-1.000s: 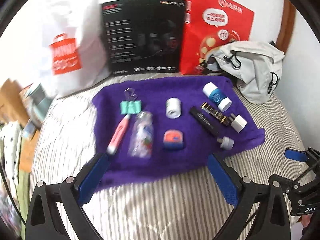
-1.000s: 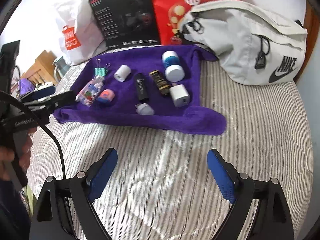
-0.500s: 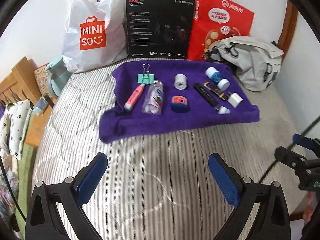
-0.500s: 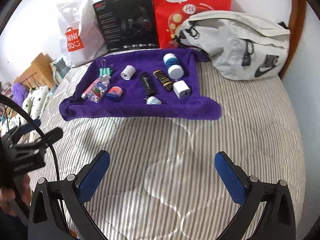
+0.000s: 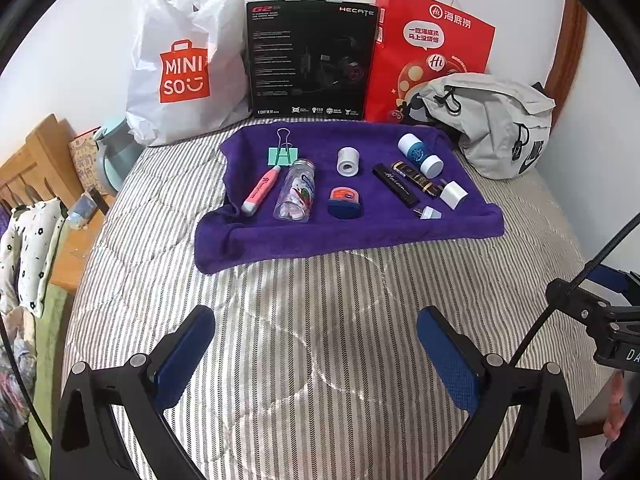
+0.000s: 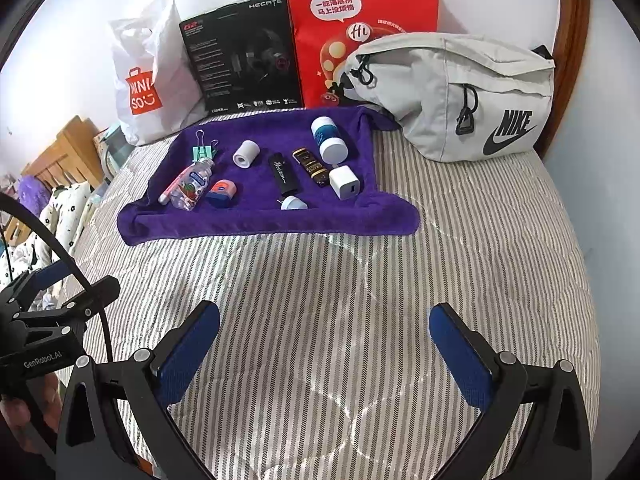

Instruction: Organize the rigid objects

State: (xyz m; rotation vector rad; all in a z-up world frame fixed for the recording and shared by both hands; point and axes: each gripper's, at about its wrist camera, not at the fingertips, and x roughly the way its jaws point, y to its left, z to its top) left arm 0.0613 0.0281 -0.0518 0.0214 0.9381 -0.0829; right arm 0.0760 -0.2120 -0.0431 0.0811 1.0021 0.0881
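A purple towel (image 5: 360, 236) (image 6: 256, 224) lies on the striped bed and carries several small objects. From left: a green binder clip (image 5: 283, 151), a pink pen (image 5: 261, 191), a clear bottle (image 5: 296, 192), a white tape roll (image 5: 348, 161), a blue-orange case (image 5: 345, 202), a black tube (image 5: 396, 184), a dark gold-banded tube (image 5: 416, 175), a blue-white bottle (image 5: 420, 154), a white charger cube (image 5: 453, 195) and a small white plug (image 5: 430, 213). My left gripper (image 5: 316, 344) and right gripper (image 6: 325, 338) both hover open over the bare bedspread, well short of the towel, holding nothing.
Against the wall stand a white Miniso bag (image 5: 184, 68), a black headset box (image 5: 308, 60) and a red paper bag (image 5: 432, 48). A grey Nike waist bag (image 6: 460, 96) lies right of the towel. A wooden bedside stand (image 5: 44, 168) with clutter sits left.
Both grippers have pulled back from the towel toward the near side of the bed, so the towel and objects look smaller and farther. The objects themselves have not moved.
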